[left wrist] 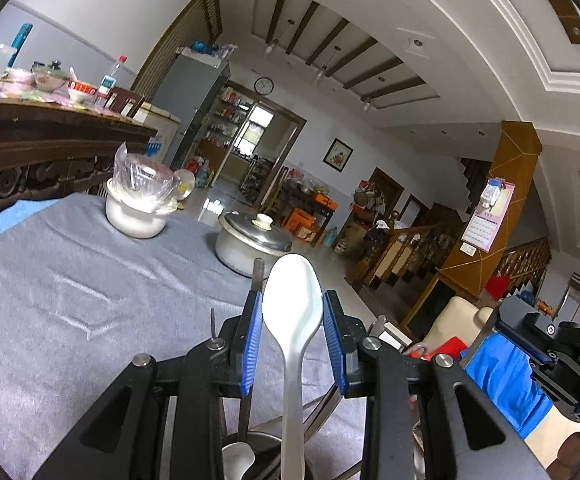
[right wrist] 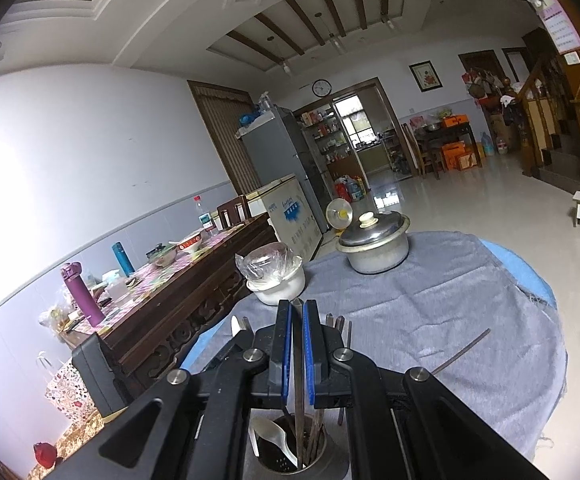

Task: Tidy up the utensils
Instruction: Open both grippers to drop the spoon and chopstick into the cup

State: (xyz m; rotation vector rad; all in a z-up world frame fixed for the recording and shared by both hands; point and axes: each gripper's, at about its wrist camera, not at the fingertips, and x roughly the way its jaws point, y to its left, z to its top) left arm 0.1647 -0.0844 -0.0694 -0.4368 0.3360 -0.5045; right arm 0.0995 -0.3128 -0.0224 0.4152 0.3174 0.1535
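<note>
A: State of the left hand-held gripper point(left wrist: 291, 332)?

B: A white spoon point(left wrist: 293, 320) is seen between the blue pads, bowl up, handle running down into the metal utensil holder point(left wrist: 250, 446) below. Whether the pads actually press on the bowl cannot be told; narrow gaps seem to be left on both sides. It is judged that the spoon is being lowered into or steadied over the holder.

A: And the right hand-held gripper point(right wrist: 297, 344)?

B: Jaws together, clamped on a thin dark chopstick point(right wrist: 297, 360). The stick is held upright, lower end reaching down into the utensil holder point(right wrist: 301, 460). Upright hold is presumably chosen so the stick drops straight into the cup.

A: What is already in the holder?

B: Another white spoon point(right wrist: 272, 436) and a few sticks point(right wrist: 317, 438) are seen inside it. A second small spoon bowl point(left wrist: 237, 458) is visible in the left view too.

A: Anything left out?

B: One dark chopstick point(right wrist: 462, 350) is left lying on the grey cloth of the table point(right wrist: 429, 300), well apart from the holder. A lidded pot point(right wrist: 373, 246) and a wrapped white bowl point(right wrist: 276, 280) are standing further back, not involved.

A: Progress?

B: Judged mostly done; loose stick not yet collected.
</note>
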